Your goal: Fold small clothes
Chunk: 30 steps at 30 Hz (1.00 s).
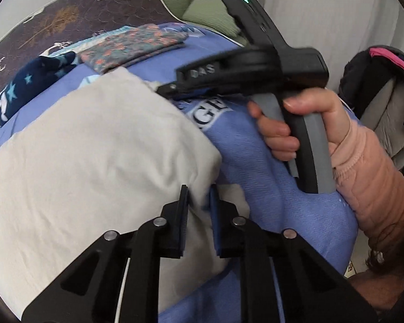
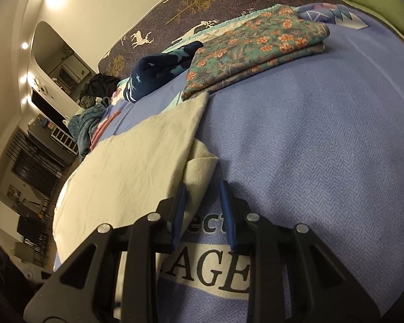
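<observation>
On the blue blanket (image 2: 309,134): cream cloth (image 1: 94,161) lies left of both tools. Left tool (image 1: 199,204) narrow, pinching its edge; right tool (image 2: 203,207) part-open beside a corner, empty.

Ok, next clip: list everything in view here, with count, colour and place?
cream cloth: one, off-white, on the blue blanket, nearest the grippers
blue blanket: one, lettered, covering the bed
floral cloth: one, teal and orange, folded, beyond the cream cloth
star-print garment: one, navy, beside the floral cloth
deer mat: one, dark brown, far side
green cushions: two, by the wall
left gripper: black, cream cloth edge between its fingers
right gripper: black, over the cloth corner
hand: one, pink sleeve
</observation>
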Each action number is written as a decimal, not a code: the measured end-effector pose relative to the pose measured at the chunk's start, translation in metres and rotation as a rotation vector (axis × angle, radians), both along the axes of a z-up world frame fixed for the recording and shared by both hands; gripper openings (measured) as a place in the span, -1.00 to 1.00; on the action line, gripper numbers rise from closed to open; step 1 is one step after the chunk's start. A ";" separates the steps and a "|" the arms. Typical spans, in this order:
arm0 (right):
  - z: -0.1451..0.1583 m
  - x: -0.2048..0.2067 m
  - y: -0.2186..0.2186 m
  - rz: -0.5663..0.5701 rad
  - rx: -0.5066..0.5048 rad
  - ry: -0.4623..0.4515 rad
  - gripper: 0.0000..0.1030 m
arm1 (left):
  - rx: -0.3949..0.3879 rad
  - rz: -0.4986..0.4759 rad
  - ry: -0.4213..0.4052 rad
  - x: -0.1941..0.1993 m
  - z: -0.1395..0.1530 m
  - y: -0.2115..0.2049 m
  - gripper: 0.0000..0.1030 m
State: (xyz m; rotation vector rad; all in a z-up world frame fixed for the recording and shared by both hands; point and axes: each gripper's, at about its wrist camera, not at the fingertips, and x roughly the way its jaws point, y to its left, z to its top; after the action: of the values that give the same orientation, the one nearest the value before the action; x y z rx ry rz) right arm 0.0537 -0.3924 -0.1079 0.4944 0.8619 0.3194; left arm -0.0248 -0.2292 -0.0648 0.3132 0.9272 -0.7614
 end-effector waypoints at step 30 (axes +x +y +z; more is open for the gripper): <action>0.021 0.037 0.014 0.010 -0.005 0.017 -0.93 | -0.124 0.198 0.137 0.040 -0.017 0.058 -0.92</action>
State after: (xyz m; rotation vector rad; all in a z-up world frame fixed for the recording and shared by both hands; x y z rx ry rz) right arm 0.0908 -0.3788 -0.0871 0.4888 0.8819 0.3219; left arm 0.0148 -0.1712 -0.0817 0.0593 1.0184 -0.6602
